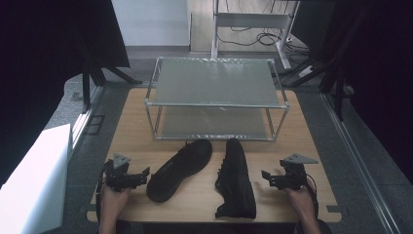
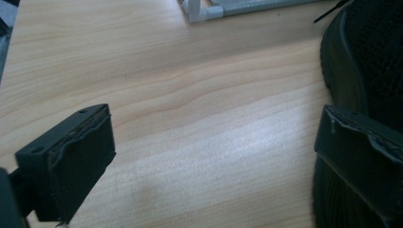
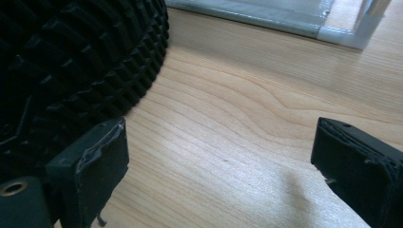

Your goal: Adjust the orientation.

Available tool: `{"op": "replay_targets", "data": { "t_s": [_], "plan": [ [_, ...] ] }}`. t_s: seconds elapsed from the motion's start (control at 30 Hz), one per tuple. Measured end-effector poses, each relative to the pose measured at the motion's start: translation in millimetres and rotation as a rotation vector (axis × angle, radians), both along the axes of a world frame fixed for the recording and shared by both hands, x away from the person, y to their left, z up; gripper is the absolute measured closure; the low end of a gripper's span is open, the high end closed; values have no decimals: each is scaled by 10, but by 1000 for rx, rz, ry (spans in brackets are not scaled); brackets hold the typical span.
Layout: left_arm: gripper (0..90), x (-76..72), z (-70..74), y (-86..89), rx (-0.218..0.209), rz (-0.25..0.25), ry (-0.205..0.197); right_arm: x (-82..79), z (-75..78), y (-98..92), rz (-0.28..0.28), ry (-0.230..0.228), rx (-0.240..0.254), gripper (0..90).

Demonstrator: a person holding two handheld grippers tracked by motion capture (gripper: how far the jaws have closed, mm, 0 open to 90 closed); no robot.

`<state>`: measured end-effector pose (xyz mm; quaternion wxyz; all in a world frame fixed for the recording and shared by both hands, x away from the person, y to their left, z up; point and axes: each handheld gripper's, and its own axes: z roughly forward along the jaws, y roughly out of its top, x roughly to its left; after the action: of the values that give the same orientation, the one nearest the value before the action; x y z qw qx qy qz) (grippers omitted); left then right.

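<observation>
Two black shoes lie on the wooden table (image 1: 131,126). The left shoe (image 1: 179,169) stands upright, its toe angled toward the far right. The right shoe (image 1: 235,178) lies on its side, sole facing right. My left gripper (image 1: 141,176) rests left of the left shoe, open and empty; in its own view (image 2: 216,137) bare wood lies between the jaws and the shoe (image 2: 370,61) is just behind the right jaw. My right gripper (image 1: 267,178) sits right of the right shoe, open (image 3: 223,142), with the treaded sole (image 3: 71,61) beside its left jaw.
A two-shelf metal rack (image 1: 216,100) stands on the far half of the table, both shelves bare; its base shows in the gripper views (image 2: 214,10) (image 3: 285,19). A white panel (image 1: 34,180) sits off the table's left. Desk legs (image 1: 248,22) and cables lie beyond.
</observation>
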<state>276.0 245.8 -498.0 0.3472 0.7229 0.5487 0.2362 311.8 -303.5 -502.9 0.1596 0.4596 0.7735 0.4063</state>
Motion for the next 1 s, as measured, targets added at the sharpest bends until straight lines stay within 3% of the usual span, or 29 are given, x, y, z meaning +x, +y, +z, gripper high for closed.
{"op": "replay_targets", "data": {
  "t_s": [0.3,0.43,0.67,1.0],
  "plan": [
    [0,3,8,-6,-12,-8,-15,-28,8,65,46,2,-16,65],
    [0,19,-1,-2,-18,8,-1,-28,3,74,56,3,-5,67],
    [0,39,-24,-4,8,15,37,-26,2,64,61,8,7,69],
    [0,75,1,-3,-3,33,52,-19,-8,53,61,18,21,74]
  ]
}}
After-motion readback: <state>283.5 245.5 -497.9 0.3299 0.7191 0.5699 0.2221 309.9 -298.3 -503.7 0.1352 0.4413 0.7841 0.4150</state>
